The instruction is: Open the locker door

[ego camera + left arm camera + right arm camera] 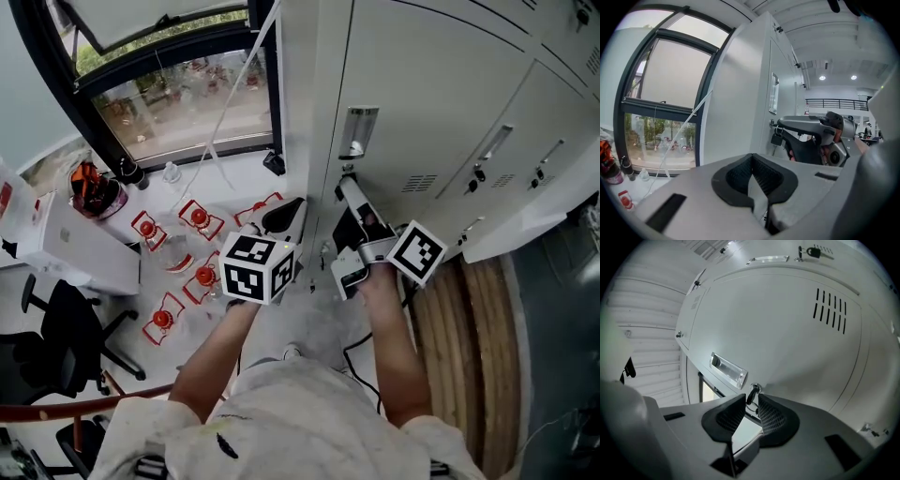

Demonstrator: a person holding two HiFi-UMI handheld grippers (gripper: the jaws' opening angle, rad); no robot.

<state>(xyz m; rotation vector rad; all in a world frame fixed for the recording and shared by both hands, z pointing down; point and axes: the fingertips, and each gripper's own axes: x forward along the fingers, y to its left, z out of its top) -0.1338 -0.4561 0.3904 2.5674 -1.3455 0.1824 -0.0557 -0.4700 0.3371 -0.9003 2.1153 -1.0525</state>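
Observation:
The pale grey locker door (422, 103) fills the right gripper view (787, 333), with a recessed metal handle (727, 368) and a key (752, 391) standing in the lock just below it. My right gripper (750, 398) reaches up to that lock (345, 183), and its two black pads sit tight on either side of the key. In the left gripper view, the right gripper (783, 123) touches the door's edge, and a small dark tag (776, 139) hangs under it. My left gripper (284, 214) hovers left of the locker, shut with nothing between its pads (751, 157).
More locker doors with latches (478, 173) run to the right. A large window (178, 103) stands to the left. Below it lie several red-topped items (197, 217) on the floor, a white box (75, 244) and a black chair (56, 337). A wooden spool (469, 328) sits to the right.

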